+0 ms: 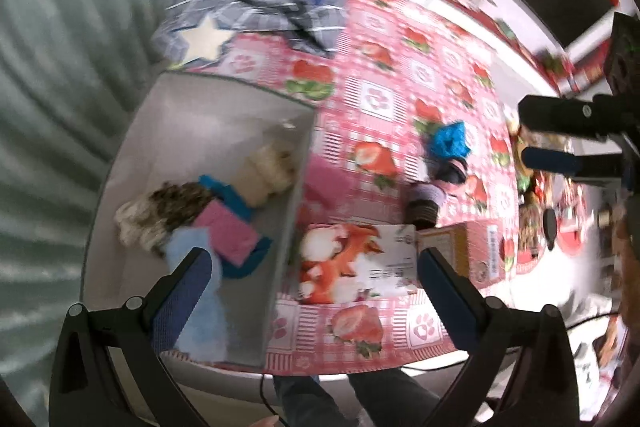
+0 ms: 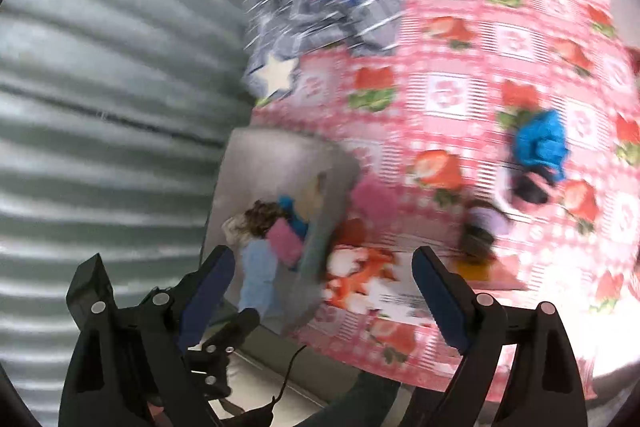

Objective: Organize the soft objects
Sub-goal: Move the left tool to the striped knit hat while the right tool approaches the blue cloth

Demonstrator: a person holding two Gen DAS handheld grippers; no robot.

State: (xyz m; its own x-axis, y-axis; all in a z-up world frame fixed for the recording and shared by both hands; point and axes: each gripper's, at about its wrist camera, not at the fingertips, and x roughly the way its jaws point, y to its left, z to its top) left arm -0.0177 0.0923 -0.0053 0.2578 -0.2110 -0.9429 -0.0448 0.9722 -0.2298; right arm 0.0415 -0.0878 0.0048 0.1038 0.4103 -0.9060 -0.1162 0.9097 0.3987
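Left gripper (image 1: 308,283), right gripper (image 2: 324,287) splayed empty above tablecloth (image 1: 400,75)

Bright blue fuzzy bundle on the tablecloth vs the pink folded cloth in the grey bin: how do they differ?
The bright blue fuzzy bundle lies loose on the strawberry tablecloth; the pink folded cloth is already inside the grey bin. The blue one is crumpled and lumpy, the pink one flat and roughly rectangular. The blue one lies beside dark items; the pink one is packed among other soft pieces. Neither is gripped.

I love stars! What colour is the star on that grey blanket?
The star is creamy white, clearest in the left wrist view.
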